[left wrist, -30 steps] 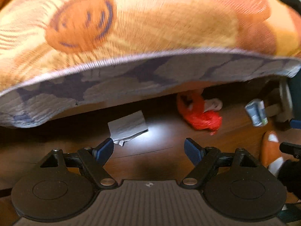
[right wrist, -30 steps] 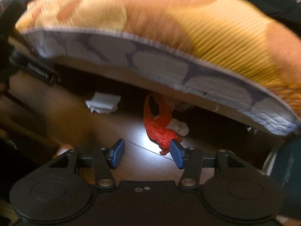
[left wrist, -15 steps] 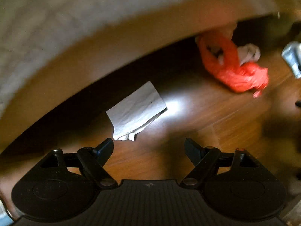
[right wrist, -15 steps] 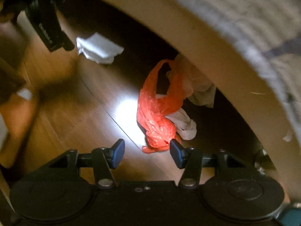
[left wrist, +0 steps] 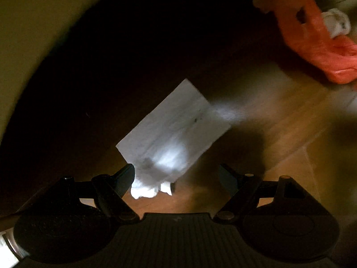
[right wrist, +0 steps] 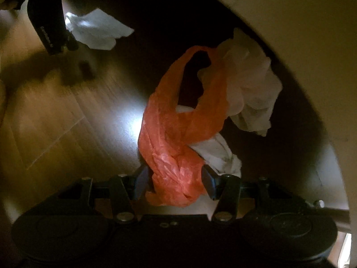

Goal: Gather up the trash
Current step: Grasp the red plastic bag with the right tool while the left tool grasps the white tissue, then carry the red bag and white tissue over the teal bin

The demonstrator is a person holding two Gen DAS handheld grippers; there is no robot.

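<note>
A white paper tissue [left wrist: 174, 134] lies on the wooden floor under a bed. My left gripper [left wrist: 176, 178] is open, low over the tissue's near end, which lies between the fingers. An orange plastic bag [right wrist: 178, 138] lies crumpled on the floor; it also shows in the left wrist view [left wrist: 312, 42]. My right gripper [right wrist: 174, 181] is open with the bag's near end between its fingers. White crumpled tissues [right wrist: 252, 89] lie beside and under the bag. The left gripper's body [right wrist: 51, 26] and the white tissue [right wrist: 96, 31] show at the top left of the right wrist view.
The pale bed frame edge [right wrist: 301, 33] arches over the right side; it also shows in the left wrist view [left wrist: 33, 22]. Under it the floor is dark. A bright light patch [right wrist: 125, 120] lies on the wooden floor.
Both grippers have moved forward and down under the bed. The tissue now lies between the left fingers and the orange bag between the right fingers. Both stay open.
</note>
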